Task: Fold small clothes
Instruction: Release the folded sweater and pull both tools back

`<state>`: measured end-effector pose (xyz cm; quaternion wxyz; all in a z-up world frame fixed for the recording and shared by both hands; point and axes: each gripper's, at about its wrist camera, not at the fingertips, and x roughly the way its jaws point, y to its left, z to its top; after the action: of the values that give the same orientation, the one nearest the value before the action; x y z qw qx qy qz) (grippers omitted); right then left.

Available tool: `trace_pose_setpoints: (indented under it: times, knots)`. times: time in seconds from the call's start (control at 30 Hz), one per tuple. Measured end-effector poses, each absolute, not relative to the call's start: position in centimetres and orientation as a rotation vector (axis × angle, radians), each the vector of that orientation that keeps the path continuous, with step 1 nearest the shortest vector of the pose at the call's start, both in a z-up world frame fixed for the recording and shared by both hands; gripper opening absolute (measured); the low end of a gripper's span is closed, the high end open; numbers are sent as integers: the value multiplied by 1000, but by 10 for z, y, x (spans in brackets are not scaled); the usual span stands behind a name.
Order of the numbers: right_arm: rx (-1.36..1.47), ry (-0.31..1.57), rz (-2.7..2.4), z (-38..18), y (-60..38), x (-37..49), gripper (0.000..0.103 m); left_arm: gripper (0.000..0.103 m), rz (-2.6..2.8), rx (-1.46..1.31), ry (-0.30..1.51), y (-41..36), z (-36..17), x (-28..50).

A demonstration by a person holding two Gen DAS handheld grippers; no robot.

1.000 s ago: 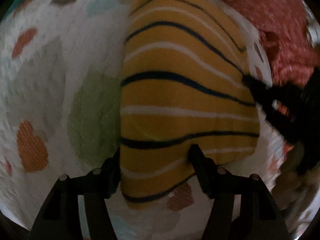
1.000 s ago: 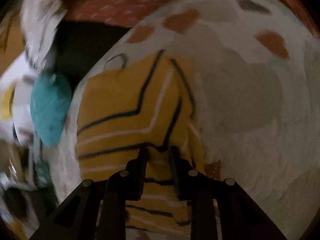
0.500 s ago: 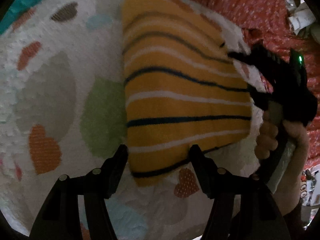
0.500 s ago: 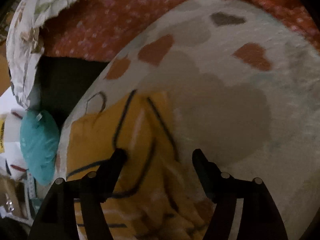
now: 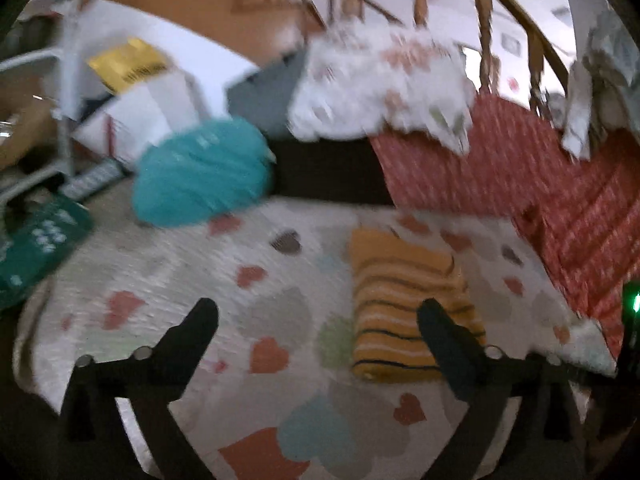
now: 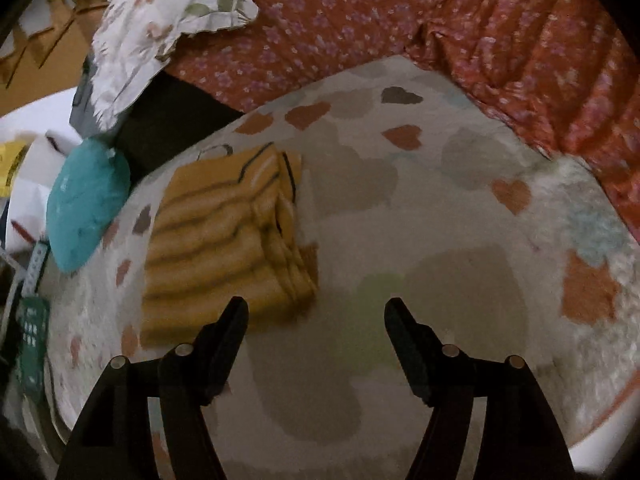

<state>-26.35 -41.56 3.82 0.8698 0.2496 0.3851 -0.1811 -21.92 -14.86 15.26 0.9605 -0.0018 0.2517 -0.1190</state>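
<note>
Both grippers have backed off since the earlier frames: a second ago the right one was pinched narrow on the cloth and the left sat right over it; both views now take in the whole mat and the room beyond.

Left gripper (image 5: 316, 312): jaws wide, holding nothing. Right gripper (image 6: 316, 312): jaws wide, holding nothing.

Striped yellow garment (image 6: 228, 248) lies folded into a compact rectangle on the heart-print mat (image 6: 460, 280), left of centre in the right wrist view and right of centre in the left wrist view, partly behind the right-hand jaw there. Layered edges show along its right side in the right wrist view. Neither gripper touches it.

My read: this piece looks done, and the step in hand is clearing away and going for the next one. To do it well:
- lift straight up and away, don't drag a jaw across the stack
- keep jaws wide until over the next piece
- if the layered edge splays, press it flat rather than re-grip

Other stuff: teal cushion (image 5: 200, 172) upper left, floral pillow (image 6: 168, 20) on the red floral bedspread (image 6: 400, 20).

Writing: a yellow label (image 5: 128, 64) and a green box (image 5: 36, 244) at the left in the left wrist view carry print, too blurred to read. No brand legible.
</note>
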Motion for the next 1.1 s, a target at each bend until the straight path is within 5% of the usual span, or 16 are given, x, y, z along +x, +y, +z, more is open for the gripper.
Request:
trace_pose_setpoints:
  times: [0.43, 1.1]
  knots:
    - [389, 843, -333, 24, -380, -286, 75, 103, -135, 63, 573, -160, 185, -261]
    - [308, 891, -312, 17, -364, -281, 76, 103, -214, 166, 916, -195, 116, -254]
